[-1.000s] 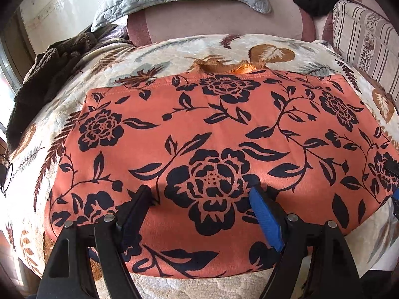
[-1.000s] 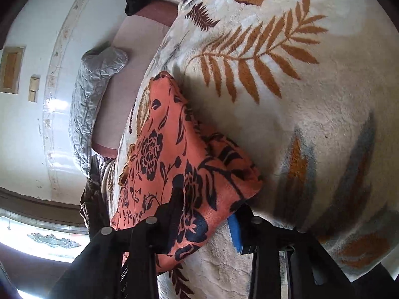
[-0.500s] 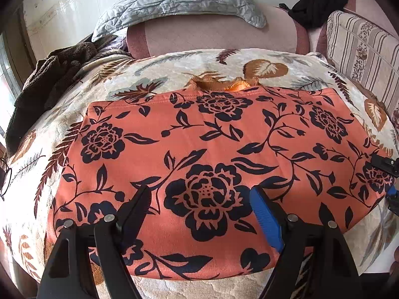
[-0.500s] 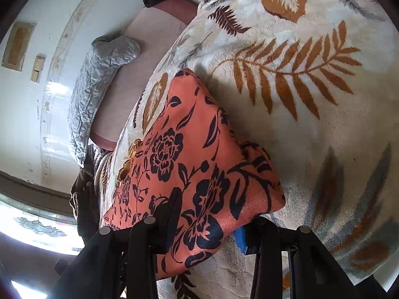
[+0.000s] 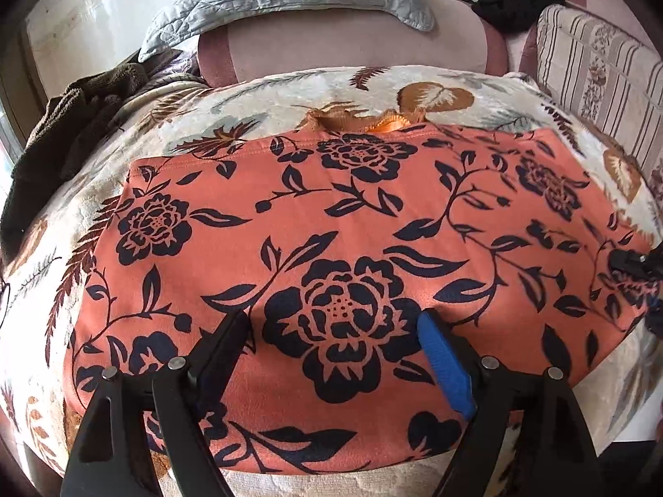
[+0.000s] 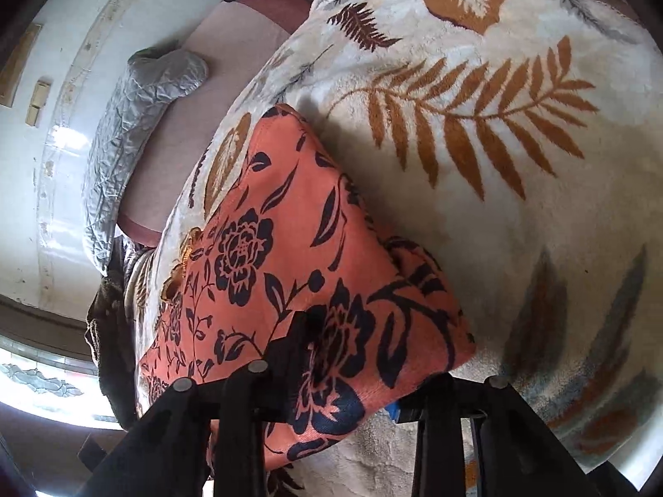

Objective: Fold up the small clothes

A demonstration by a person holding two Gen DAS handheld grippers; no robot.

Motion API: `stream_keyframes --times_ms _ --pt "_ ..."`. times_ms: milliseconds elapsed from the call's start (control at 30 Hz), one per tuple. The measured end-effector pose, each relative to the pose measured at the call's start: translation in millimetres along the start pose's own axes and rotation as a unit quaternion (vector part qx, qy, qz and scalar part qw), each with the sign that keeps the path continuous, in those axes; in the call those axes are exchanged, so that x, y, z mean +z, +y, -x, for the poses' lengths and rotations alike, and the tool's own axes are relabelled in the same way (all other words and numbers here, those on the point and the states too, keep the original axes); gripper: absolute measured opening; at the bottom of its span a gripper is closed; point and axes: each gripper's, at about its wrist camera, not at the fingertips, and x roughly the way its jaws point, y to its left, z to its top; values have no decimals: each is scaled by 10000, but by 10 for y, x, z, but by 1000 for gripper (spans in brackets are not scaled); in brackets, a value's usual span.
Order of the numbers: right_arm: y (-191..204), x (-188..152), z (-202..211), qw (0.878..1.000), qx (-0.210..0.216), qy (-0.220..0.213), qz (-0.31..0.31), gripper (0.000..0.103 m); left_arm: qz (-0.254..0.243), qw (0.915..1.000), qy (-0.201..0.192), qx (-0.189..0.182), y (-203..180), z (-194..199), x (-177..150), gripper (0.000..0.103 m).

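While spread flat, the orange garment meets bare blanket rightward.

The left tongs are held low over the near edge of the bed, pointed toward its head. Their two fingers are spread wide apart, the bare black finger on the left and the blue-padded finger on the right, and nothing is gripped between them; both tips are seen against the orange cloth, though contact cannot be judged. The right tongs are seen at the bed's right edge, rolled sideways. A corner of the cloth is caught between their fingers, the black finger lying on top and the blue pad almost hidden underneath. In the left wrist view only their tip is seen.
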Motion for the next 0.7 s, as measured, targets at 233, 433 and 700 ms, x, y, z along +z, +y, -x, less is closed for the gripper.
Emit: stream_keyframes --times_ms 233,433,700 --pt "494 -6 100 9923 -788 -381 875 12 578 9975 -310 -275 631 339 -3 85" --pt "2009 -802 433 9279 -972 -1454 3292 11 1706 9815 -863 107 1772 730 -82 84" --pt "2575 -2415 -942 8592 -1002 322 5006 11 3016 9497 -730 427 2849 562 -422 84"
